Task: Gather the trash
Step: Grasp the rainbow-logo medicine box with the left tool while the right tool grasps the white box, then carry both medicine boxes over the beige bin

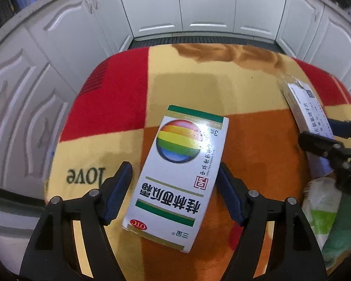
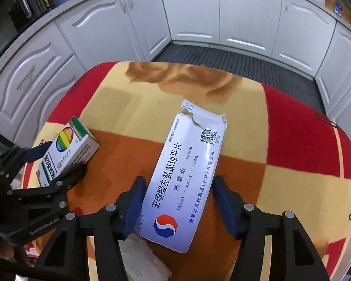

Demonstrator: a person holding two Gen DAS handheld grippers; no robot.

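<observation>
On a patchwork mat (image 1: 199,89) of red, cream and orange squares lie two medicine boxes. In the left wrist view the word "love" (image 1: 86,175) is printed on a cream square at the left, a detail the right wrist view cuts to a fragment at its right edge. The left gripper (image 1: 175,182) straddles the rainbow-globe box (image 1: 177,175), which lies flat and bears a red "OTC" oval and green bars; its blue pads stand clear of both long sides, jaws apart, nothing gripped. At the far right of that view a green-and-white packet (image 1: 323,210) shows near the other tool. The right wrist view alone shows the blue-and-white box (image 2: 187,175) in full: torn open at its far end, with a QR code, Chinese lettering and a red-and-blue hexagon logo. The right gripper (image 2: 177,203) brackets it, left pad touching or nearly touching its edge, right pad just beside it; whether it is clamped cannot be told.
</observation>
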